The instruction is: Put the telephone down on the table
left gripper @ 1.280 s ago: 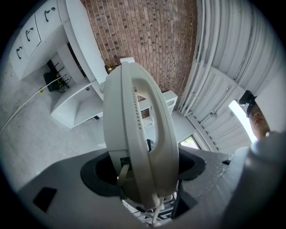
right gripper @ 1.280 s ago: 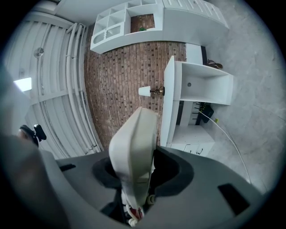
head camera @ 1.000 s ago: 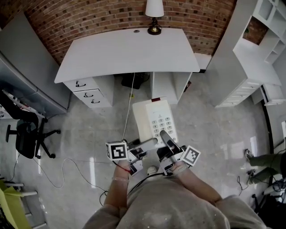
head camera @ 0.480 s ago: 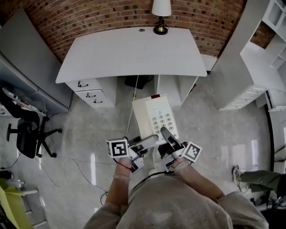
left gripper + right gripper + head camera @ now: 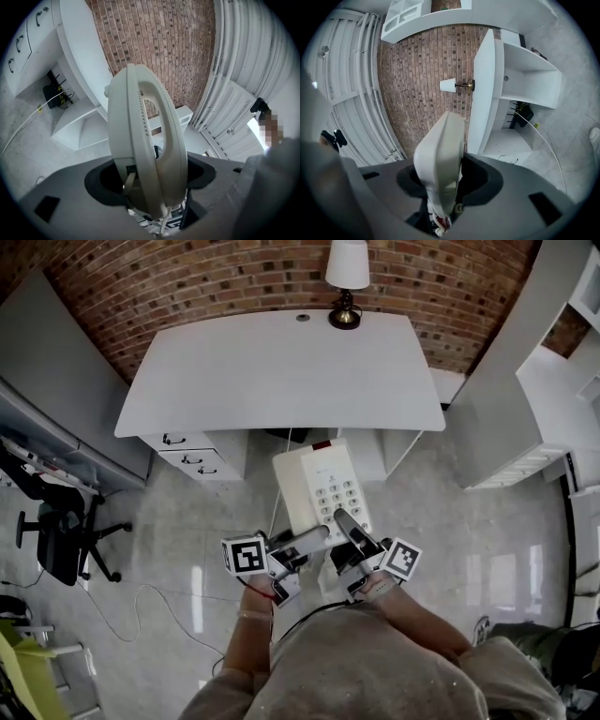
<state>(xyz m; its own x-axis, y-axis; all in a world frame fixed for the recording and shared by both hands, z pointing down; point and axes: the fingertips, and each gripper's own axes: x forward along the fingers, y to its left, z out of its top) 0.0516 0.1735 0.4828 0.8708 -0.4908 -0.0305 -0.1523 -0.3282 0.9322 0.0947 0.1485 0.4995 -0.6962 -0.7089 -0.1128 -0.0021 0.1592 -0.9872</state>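
A white push-button telephone (image 5: 323, 488) hangs over the floor just in front of the white table (image 5: 281, 371), keypad up, its far end at the table's front edge. My left gripper (image 5: 322, 535) grips its near left corner and my right gripper (image 5: 343, 517) its near right edge. The left gripper view has the telephone (image 5: 150, 150) edge-on, handset side showing, clamped between the jaws of the left gripper (image 5: 149, 187). In the right gripper view the telephone (image 5: 440, 159) stands pinched in the right gripper (image 5: 440, 187), with the table (image 5: 483, 89) beyond.
A lamp (image 5: 347, 277) stands at the table's back edge against the brick wall. Drawers (image 5: 187, 454) sit under the table's left side. An office chair (image 5: 56, 531) is at far left, white shelving (image 5: 525, 399) at right, and a cable (image 5: 141, 601) trails across the tiled floor.
The table has come closer in the head view and the telephone now reaches its front edge. Both grips are unchanged. A person's leg at the right has slid lower towards the corner.
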